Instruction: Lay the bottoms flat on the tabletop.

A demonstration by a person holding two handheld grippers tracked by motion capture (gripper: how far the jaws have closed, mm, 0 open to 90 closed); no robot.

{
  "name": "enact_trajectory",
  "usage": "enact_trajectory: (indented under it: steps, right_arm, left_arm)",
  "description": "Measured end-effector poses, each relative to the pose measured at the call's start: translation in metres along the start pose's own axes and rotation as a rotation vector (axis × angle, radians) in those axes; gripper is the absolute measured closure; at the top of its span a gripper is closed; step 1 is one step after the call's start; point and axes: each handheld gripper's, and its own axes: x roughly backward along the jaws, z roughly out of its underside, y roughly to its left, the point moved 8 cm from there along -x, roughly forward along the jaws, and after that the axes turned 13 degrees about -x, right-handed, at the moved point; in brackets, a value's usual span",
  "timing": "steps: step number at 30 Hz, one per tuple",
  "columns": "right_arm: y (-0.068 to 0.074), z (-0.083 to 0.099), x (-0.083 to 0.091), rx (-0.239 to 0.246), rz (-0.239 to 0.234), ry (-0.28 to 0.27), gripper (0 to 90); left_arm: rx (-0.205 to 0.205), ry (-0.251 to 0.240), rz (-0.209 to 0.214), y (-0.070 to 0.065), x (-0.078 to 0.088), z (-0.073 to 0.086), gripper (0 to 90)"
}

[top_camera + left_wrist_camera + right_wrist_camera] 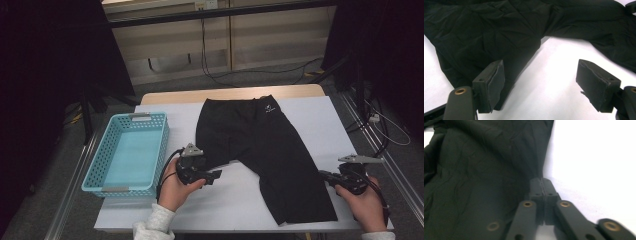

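A pair of black shorts [260,140] lies flat on the white-covered table [320,125], waistband at the far side and legs toward me. My left gripper [217,175] sits by the hem of the left leg. In the left gripper view it [540,80] stands open, with bare white cover between the pads and the shorts [499,32] just beyond, their hem beside the left pad [496,80]. My right gripper [325,176] is at the outer edge of the right leg. The right gripper view has its jaws [541,183] pressed together on the edge of the shorts [474,170].
A light blue plastic basket [127,152] with nothing in it stands at the table's left edge, close to my left hand. White cover lies bare to the right of the shorts and along the near edge. Cables run over the floor behind the table.
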Motion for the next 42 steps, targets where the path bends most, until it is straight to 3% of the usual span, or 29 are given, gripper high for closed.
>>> enact_trajectory:
  steps: [2, 4, 9, 15, 20, 25, 27, 29, 31, 34, 37, 42]
  right_arm:
    - [0.001, -0.001, 0.000, 0.001, 0.007, -0.007, 81.8]
    - [0.003, -0.002, 0.001, 0.017, 0.030, -0.015, 71.3]
    - [0.029, -0.008, 0.004, 0.082, 0.004, -0.039, 63.6]
    - [0.082, -0.003, -0.009, 0.190, -0.092, -0.003, 62.0]
    - [0.116, 0.007, -0.022, 0.195, -0.179, 0.032, 63.9]
    - [0.140, 0.018, -0.032, 0.235, -0.230, 0.080, 64.6]
    - [0.145, 0.025, -0.039, 0.275, -0.208, 0.106, 67.8]
    - [0.148, 0.029, -0.044, 0.325, -0.191, 0.099, 85.9]
    - [0.151, 0.030, -0.043, 0.337, -0.208, 0.120, 89.9]
    - [0.154, 0.033, -0.038, 0.378, -0.217, 0.134, 90.0]
    - [0.154, 0.036, -0.035, 0.440, -0.189, 0.147, 90.0]
    - [0.149, 0.039, -0.030, 0.433, -0.200, 0.160, 88.0]
  left_arm:
    - [0.004, 0.004, 0.001, 0.000, -0.001, 0.001, 23.2]
    - [0.005, 0.006, -0.002, 0.001, 0.000, 0.002, 23.2]
    - [0.008, 0.000, -0.002, 0.001, 0.001, 0.002, 23.1]
    - [0.007, 0.003, -0.002, 0.000, 0.000, 0.003, 22.9]
    - [0.003, 0.013, -0.001, 0.001, 0.000, 0.004, 22.7]
    - [0.007, 0.005, -0.005, 0.001, 0.000, 0.003, 22.6]
    - [0.007, 0.009, -0.005, 0.001, 0.000, 0.004, 22.6]
    - [0.011, 0.008, -0.008, 0.002, 0.000, 0.004, 22.6]
    - [0.009, 0.006, -0.007, 0.002, 0.002, 0.003, 22.6]
    - [0.006, 0.002, -0.011, 0.004, 0.004, 0.003, 22.4]
    - [0.016, 0.003, -0.015, 0.007, 0.005, 0.004, 22.3]
    - [0.026, -0.004, -0.033, 0.013, 0.007, 0.006, 22.3]
